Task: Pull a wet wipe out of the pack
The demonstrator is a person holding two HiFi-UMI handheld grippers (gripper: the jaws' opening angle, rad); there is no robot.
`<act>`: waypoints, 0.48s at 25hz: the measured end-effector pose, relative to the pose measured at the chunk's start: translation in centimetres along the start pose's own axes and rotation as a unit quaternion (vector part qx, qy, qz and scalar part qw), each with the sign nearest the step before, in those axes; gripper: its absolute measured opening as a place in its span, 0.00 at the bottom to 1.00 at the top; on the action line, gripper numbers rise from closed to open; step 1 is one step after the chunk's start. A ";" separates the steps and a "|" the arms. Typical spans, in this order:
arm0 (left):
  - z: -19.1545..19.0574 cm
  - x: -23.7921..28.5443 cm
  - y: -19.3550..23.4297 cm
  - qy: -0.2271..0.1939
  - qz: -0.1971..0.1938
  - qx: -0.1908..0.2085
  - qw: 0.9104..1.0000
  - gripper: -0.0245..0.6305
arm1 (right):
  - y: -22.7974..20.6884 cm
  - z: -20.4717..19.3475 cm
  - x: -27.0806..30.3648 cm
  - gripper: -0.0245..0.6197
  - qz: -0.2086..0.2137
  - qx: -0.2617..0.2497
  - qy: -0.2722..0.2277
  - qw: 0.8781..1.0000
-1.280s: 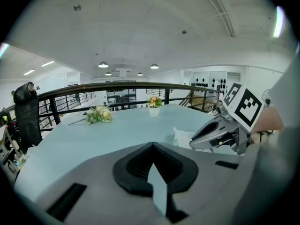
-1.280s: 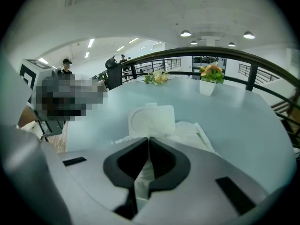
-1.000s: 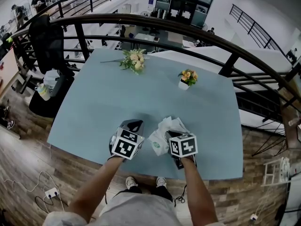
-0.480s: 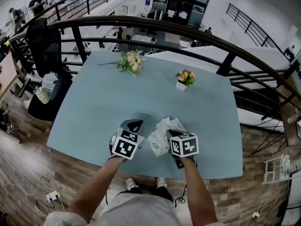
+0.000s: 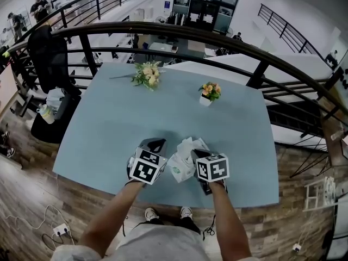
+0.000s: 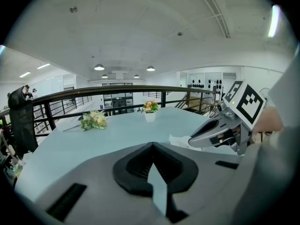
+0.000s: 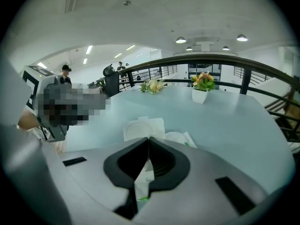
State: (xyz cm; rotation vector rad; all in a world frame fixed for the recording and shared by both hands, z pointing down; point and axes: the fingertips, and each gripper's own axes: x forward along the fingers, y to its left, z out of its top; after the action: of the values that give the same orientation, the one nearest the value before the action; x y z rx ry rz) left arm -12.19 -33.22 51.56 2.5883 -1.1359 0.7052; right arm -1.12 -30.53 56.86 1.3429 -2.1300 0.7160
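From the head view we see a smooth pale-blue tabletop (image 5: 109, 124). Near its front edge lies the soft white pack (image 5: 179, 169), with a crumpled wipe (image 5: 190, 144) ruffling out of it. The left gripper (image 5: 155, 143) sits just beside the pack and the right gripper (image 5: 194, 154) is over it. In the left gripper view we find the ridged black jaws clenched with nothing between them. In the right gripper view the jaws are clamped on a thin white fold with green print, seemingly the pack's film.
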 end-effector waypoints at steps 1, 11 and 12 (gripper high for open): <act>0.2 0.0 0.0 -0.001 0.001 0.000 1.000 0.03 | -0.1 0.1 -0.1 0.05 0.001 0.000 -0.001 1.000; 1.2 0.7 -0.6 -0.004 0.009 -0.001 1.000 0.03 | -0.7 1.4 -0.5 0.05 0.016 -0.006 -0.015 1.000; 1.3 0.7 -0.6 -0.004 0.010 -0.002 1.000 0.03 | -0.7 1.5 -0.6 0.05 0.017 -0.008 -0.016 1.000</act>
State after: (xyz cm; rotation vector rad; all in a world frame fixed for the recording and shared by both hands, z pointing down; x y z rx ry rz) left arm -10.86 -33.78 50.80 2.5832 -1.1672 0.6967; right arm -0.45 -31.46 55.51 1.3202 -2.1842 0.6957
